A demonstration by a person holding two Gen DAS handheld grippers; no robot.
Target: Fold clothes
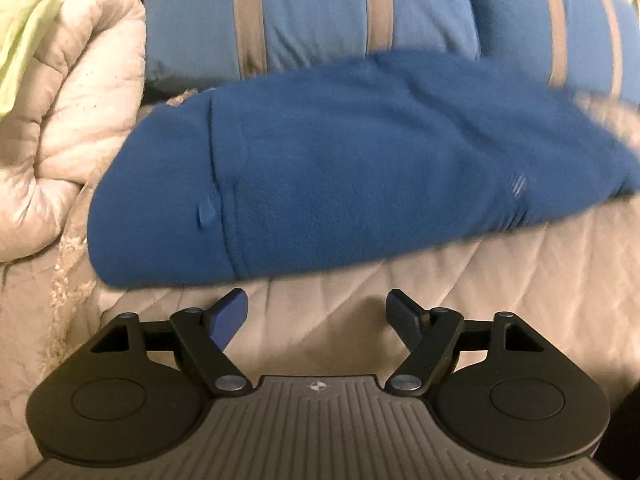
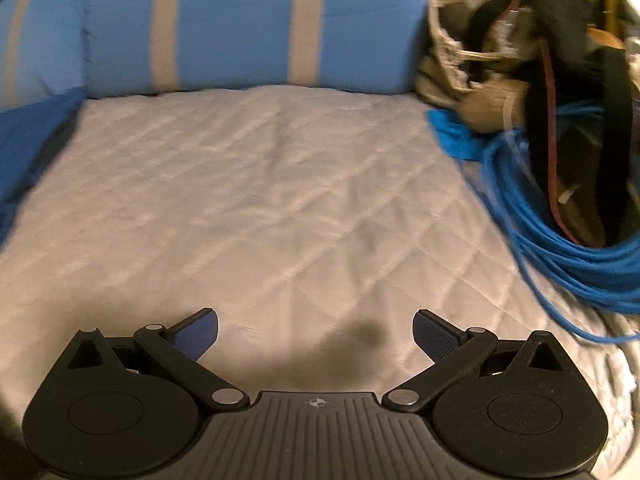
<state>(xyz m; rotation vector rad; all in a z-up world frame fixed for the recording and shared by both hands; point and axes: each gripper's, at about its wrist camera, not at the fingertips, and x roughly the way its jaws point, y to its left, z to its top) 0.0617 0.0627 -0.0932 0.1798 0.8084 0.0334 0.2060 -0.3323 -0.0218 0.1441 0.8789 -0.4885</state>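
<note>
1. Left wrist view: the left claw hangs over the beige quilted bed cover with its fingers spread apart and nothing between them.
2. A folded blue fleece garment lies on the cover just ahead of the fingertips, not touching them.
3. Behind the garment stands a light-blue pillow with grey stripes; to the garment's left bunches a pale quilted blanket.
4. Right wrist view: the right claw is also spread wide and empty above the bed cover.
5. An edge of the fleece garment shows far left of the claw.
6. A coiled blue cable and a heap of bags sit to the right of the striped pillow.
</note>
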